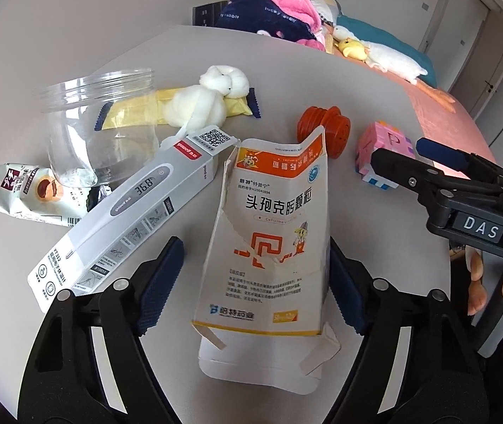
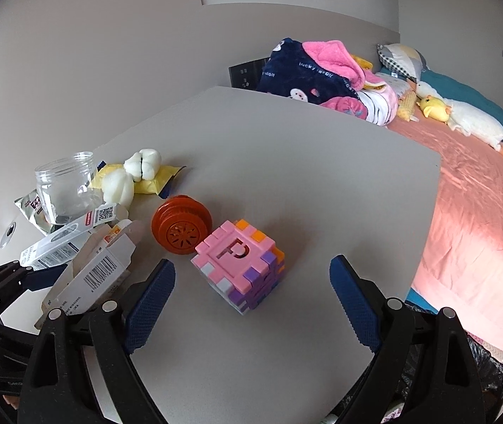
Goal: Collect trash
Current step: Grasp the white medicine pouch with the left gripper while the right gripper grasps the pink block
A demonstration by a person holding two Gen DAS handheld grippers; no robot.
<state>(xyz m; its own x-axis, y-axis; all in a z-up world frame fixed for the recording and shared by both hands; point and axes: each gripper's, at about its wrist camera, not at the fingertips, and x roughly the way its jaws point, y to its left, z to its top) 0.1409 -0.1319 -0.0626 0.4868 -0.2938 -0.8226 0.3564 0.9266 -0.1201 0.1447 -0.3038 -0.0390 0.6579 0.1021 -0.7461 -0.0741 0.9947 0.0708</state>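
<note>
Left gripper [image 1: 256,275]: jaws part open around the torn medicine box [image 1: 272,247]; right pad touches its edge, left pad stands clear, so no firm grip.
Medicine box: flattened, white and orange, at the desk's near edge.
Right gripper [image 2: 251,304]: jaws wide, nothing held, near the desk's right edge; a hand [image 1: 498,296] grips its handle.
Puzzle cube [image 2: 240,265]: pink and purple, just ahead of the right fingers, untouched.
Thermometer box [image 1: 124,212]: grey, slanted, left of the medicine box.
Orange spool [image 2: 180,228]: just beside the cube.
Clear jar [image 1: 99,127]: upright toward the left edge, over a snack wrapper [image 1: 21,194].
Yellow packet [image 1: 177,107]: farthest, under a white plush [image 1: 209,99].
Desk [image 2: 304,162]: grey.
</note>
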